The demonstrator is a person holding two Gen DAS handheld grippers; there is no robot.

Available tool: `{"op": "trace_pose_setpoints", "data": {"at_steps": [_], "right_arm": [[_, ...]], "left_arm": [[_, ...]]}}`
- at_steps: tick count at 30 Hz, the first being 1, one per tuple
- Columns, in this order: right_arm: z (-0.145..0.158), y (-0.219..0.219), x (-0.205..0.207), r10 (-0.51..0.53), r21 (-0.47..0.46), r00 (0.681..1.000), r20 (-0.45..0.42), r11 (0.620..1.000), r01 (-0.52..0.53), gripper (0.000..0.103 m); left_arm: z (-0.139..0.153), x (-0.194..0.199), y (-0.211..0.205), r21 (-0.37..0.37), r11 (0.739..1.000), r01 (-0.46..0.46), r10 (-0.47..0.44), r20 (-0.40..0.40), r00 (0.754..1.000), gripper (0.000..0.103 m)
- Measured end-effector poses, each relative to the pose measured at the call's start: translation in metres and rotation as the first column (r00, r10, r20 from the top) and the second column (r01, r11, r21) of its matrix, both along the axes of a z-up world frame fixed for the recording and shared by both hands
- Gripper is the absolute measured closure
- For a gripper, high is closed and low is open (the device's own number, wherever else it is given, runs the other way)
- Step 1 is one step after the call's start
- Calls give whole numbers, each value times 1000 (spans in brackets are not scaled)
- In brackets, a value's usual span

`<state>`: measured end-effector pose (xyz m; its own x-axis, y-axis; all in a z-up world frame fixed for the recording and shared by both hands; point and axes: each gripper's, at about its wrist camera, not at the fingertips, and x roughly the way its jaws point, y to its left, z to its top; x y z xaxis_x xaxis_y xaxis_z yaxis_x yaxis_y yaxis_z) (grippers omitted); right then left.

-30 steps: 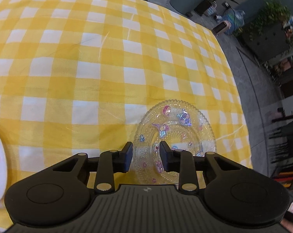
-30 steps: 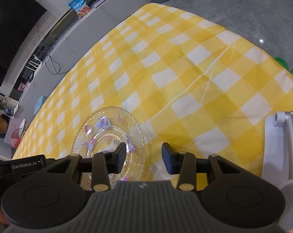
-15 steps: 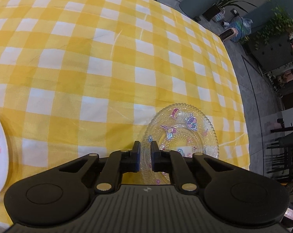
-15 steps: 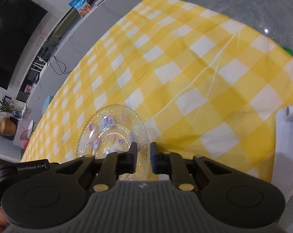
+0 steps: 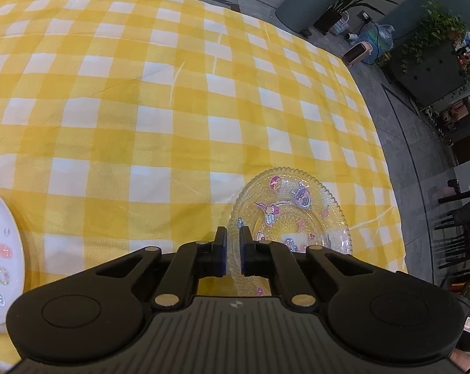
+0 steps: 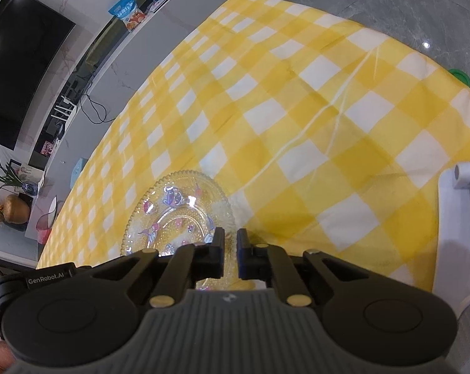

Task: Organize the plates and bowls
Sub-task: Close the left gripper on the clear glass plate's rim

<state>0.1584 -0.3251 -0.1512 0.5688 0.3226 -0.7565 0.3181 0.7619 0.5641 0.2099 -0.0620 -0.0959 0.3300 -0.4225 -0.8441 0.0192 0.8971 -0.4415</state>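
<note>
So both grippers were clamped on the same clear glass plate (image 5: 292, 215), the one with the beaded rim and little cartoon stickers on it. It sat on the yellow-and-white checked tablecloth (image 5: 160, 99), near the cloth's edge closest to the grey floor (image 5: 400, 99). In the left wrist view the left gripper (image 5: 233, 251) had its fingers pulled in narrow, with the plate's near-left rim pinched between the two pads. The right gripper (image 6: 230, 254) was the same deal from the other side: fingers nearly together with the plate's (image 6: 178, 215) near-right rim caught between them. Couldn't really tell whether the plate was lifted off the cloth or flat on it. Over on the far left of the left wrist view there was a white plate (image 5: 1, 249) with colourful stickers too, well apart from the glass one and partly cut off by the frame. On the right edge of the right wrist view a white rack-looking thing (image 6: 459, 227) stood on the tablecloth (image 6: 297, 118), only partly visible. Background had a dark TV (image 6: 19, 62) on the wall, a grey bin (image 5: 306, 3) and some potted plants (image 5: 440, 28) on the floor past the table.
</note>
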Motion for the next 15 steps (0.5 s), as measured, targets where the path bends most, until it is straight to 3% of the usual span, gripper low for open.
{"op": "trace_pose_setpoints", "data": {"at_steps": [15], "right_arm": [[21,8,-26,22,39,999,44,999,-23,98]], "left_arm": [[22,-15,9,13,1000,20,-20,43,999,96]]}}
